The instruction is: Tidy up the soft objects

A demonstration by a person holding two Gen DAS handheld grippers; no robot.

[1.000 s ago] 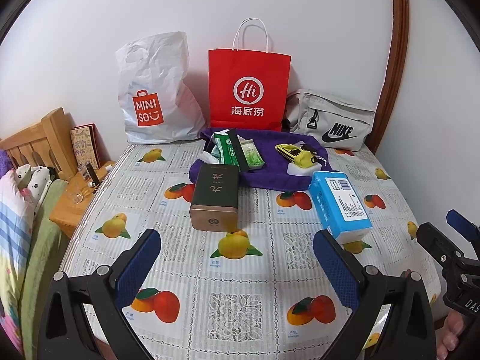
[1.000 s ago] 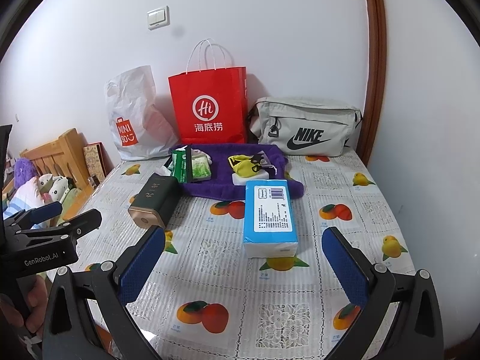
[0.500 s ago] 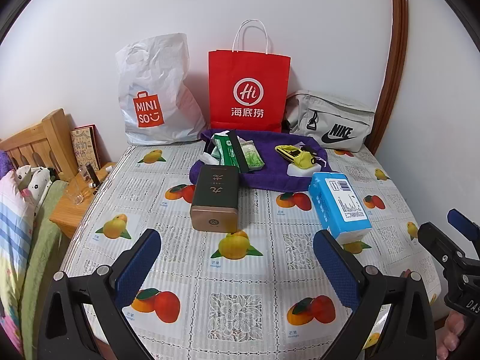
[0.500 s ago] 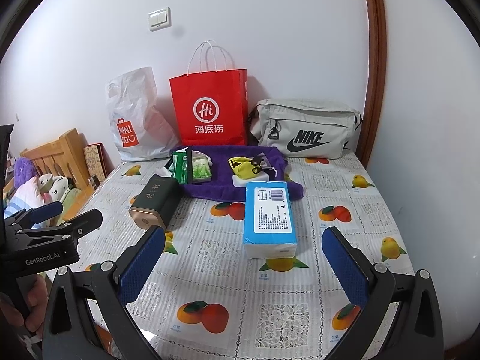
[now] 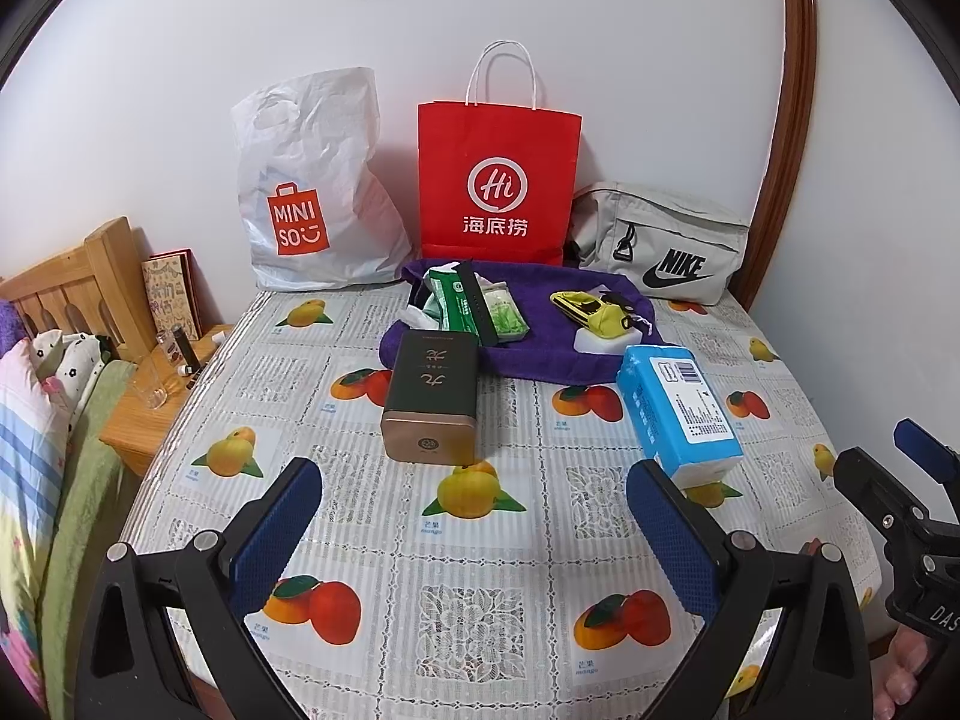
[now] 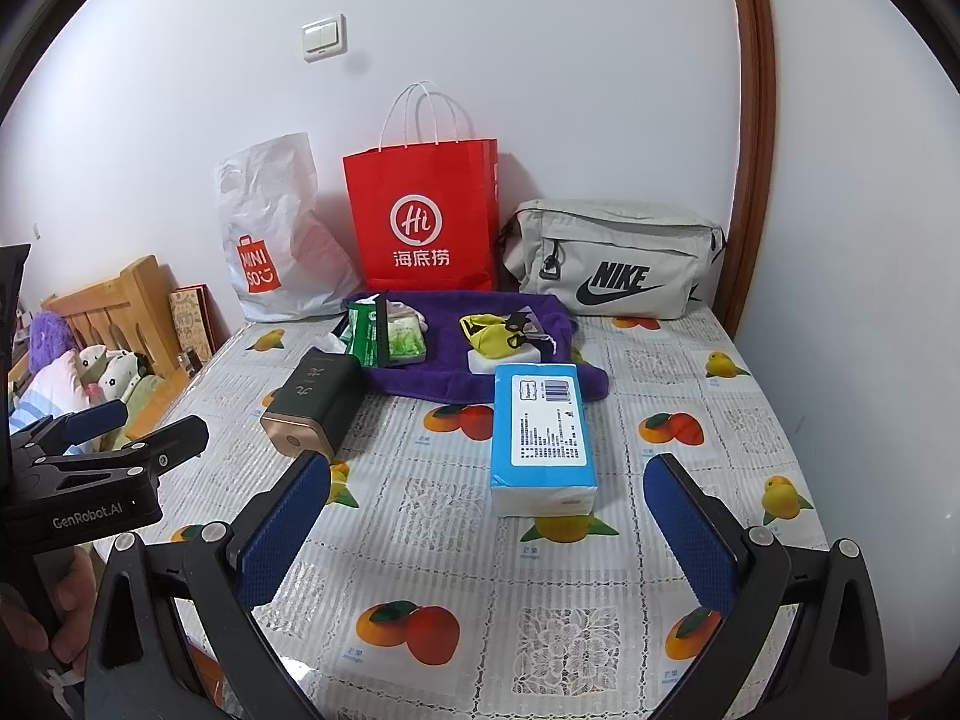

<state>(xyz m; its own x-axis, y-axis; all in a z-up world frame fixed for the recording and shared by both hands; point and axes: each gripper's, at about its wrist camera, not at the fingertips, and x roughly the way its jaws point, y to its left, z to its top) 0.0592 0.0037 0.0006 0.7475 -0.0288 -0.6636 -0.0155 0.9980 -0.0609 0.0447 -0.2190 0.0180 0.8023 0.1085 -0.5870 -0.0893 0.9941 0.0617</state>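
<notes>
- The left gripper [image 5: 474, 531] and the right gripper [image 6: 489, 531] both hover over the near edge of the table [image 5: 372, 516], jaws spread wide and holding nothing.
- The tissue pack [image 6: 543, 429], blue and white, lies flat right of the table's middle, straight ahead of the right gripper and just clear of the purple towel [image 6: 450, 354].
- The towel is spread toward the far edge; on it rest green packets [image 5: 474, 306], a yellow pouch [image 5: 591, 312] and a white block [image 5: 597, 342] under the pouch.
- The dark tin [image 5: 432, 396] lies on its side near the middle, its far end touching or overlapping the towel's front edge; I cannot tell which.
- Risks, as I judge them:
  - squeezing the tissue pack hard would crush it, since it is soft;
  - pulling the towel would spill everything on it and could nudge the tin;
  - the tablecloth looks slick, so a pushed pack may slide instead of being caught;
  - the two grippers work close together and could knock each other.
- Counted: one tissue pack, one towel, one tin, one pouch, one white block, at least two green packets.
- Along the far edge against the wall: one white plastic bag [image 5: 312, 192], one red paper bag [image 5: 498, 180], one grey waist bag [image 5: 660, 246].
</notes>
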